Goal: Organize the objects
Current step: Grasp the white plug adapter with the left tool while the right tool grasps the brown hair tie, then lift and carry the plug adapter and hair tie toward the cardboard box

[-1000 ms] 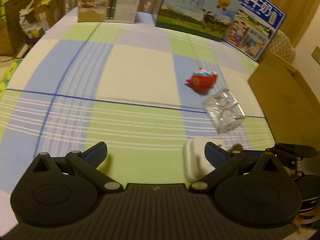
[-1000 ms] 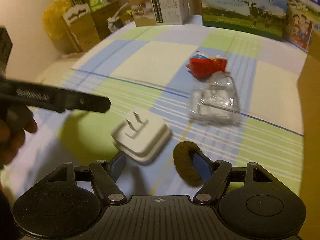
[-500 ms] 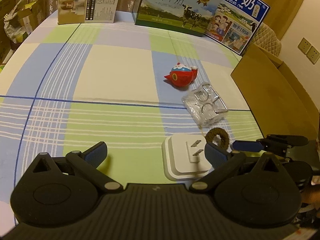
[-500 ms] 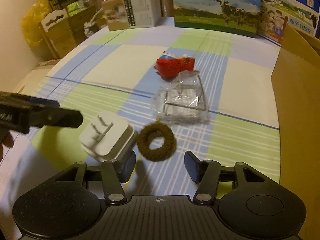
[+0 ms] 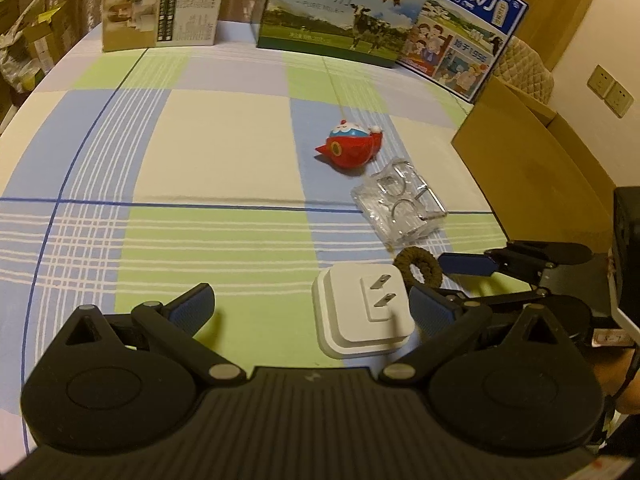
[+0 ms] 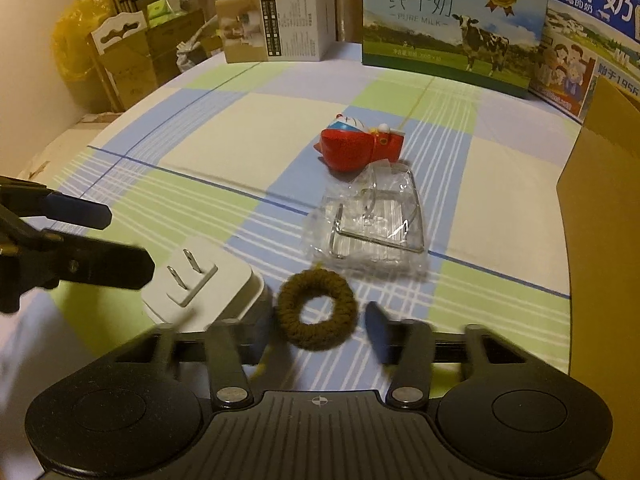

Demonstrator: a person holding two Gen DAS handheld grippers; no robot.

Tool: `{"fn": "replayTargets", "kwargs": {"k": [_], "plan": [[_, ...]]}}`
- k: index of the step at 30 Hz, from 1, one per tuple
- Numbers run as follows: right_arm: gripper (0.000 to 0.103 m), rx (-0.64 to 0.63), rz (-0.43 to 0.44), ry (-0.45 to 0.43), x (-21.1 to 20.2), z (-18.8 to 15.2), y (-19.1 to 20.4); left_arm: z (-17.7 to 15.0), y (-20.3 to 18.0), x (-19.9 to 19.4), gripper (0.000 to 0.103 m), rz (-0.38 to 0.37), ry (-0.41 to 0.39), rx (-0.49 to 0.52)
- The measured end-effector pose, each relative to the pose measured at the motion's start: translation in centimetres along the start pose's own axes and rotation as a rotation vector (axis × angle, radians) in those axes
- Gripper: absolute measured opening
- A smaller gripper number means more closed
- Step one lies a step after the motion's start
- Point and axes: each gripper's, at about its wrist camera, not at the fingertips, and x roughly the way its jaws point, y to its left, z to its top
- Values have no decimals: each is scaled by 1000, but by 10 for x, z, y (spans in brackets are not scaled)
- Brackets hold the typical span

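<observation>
A checked tablecloth (image 5: pixel 224 152) in green, blue and cream is covering the whole table. A plain cardboard box (image 5: pixel 532 168) is standing open at its right edge. Two milk cartons are leaning along the far edge, the green cow-printed carton (image 6: pixel 452 28) beside the blue cartoon-printed carton (image 5: pixel 464 36). A smaller white product box (image 5: pixel 160 8) is sitting to their left.

The left gripper (image 5: pixel 310 304) is hovering low over the cloth with its tongs standing wide apart and clamping nothing. The right gripper (image 6: pixel 318 316) is reaching in from the right. Its tongs have just been closing, with the hair tie between them. They are blurring in the right wrist view, and a thin gap is showing at the right-hand pad, so they are not yet pressing.

A clear plastic packet (image 6: pixel 372 228) of bent wire pieces is lying mid-table, just in front of a red and blue cartoon toy (image 6: pixel 360 146). The white plug adapter (image 5: pixel 362 312) is lying prongs-up between the left gripper's tongs, close to the right-hand one. The brown knitted hair tie (image 6: pixel 316 312) is lying flat and round on the cloth, just beside the adapter and near the packet.
</observation>
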Motion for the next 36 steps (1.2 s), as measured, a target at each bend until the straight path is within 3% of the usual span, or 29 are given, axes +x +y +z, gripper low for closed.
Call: {"fn": "replayTargets", "kwargs": {"k": [1,5,10,12,19,21,24,36], "plan": [[15,18,-5,5,-2,1,-1,0,-2,0,102,-5,-1,10],[14,65,-90,10,-11,1,-9,-2,-10,3,102,-19,8,41],[14,158,-124,-6,-21,0,-29,-4,-24,10,99,-20,1,84],[14,179,-126,-12,-23,2,-33,-3,-29,15,91,-11,2,94],[14,202,-107,-22,-25,4,-35,-12,-50,30,83,24,3,146],[14,205,-102,-25,-26,4,-35,-15,-53,35,71,54,5,162],[14,210,-96,-26,-25,4,-34,-17,-55,39,65,76,11,159],[14,219,-81,-47,-33,4,-32,-23,-51,35,62,110,10,112]]}}
